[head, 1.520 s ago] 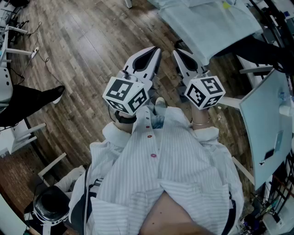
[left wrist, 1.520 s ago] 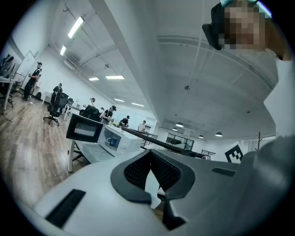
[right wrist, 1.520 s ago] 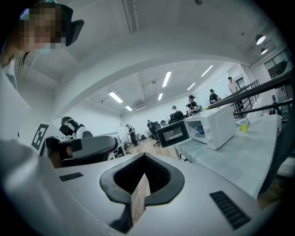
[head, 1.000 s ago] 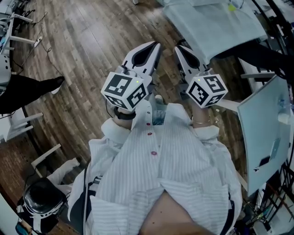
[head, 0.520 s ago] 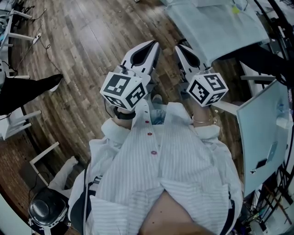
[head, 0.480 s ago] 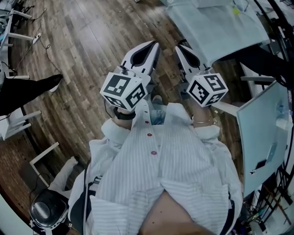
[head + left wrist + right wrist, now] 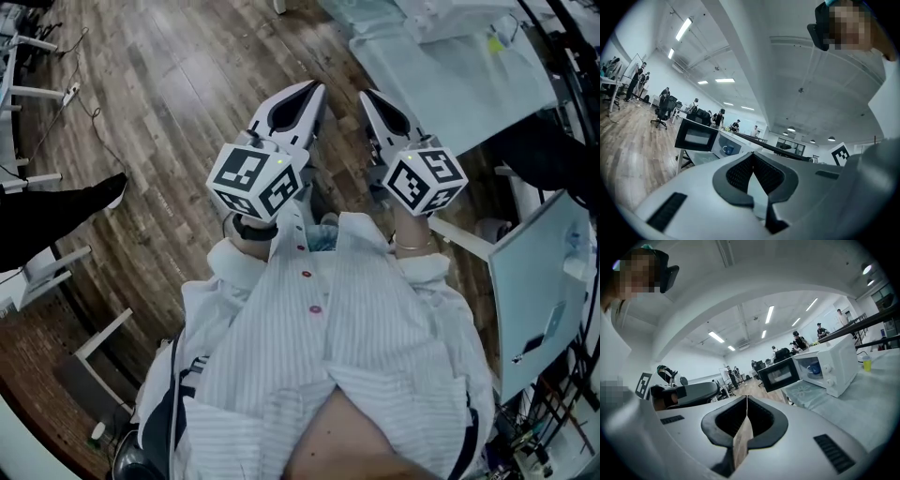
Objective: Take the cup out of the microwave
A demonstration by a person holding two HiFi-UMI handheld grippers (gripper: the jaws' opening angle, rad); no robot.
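The white microwave stands on a table with a pale green cloth, its dark door swung open. A blue cup sits inside the cavity. In the left gripper view the same open door and blue cup show far ahead. My left gripper and right gripper are side by side in front of the person's chest, over the wooden floor, well short of the table. Both are shut and empty, their tips touching.
A small yellow-green cup stands on the cloth right of the microwave. The table's near corner lies ahead to the right. A person's dark leg and shoe are at left, a white panel at right. Several people and office chairs fill the far room.
Both grippers and the person have moved forward towards the table, which sits closer and larger in the head view. The helmet at lower left has slid out of view. Jaws unchanged.
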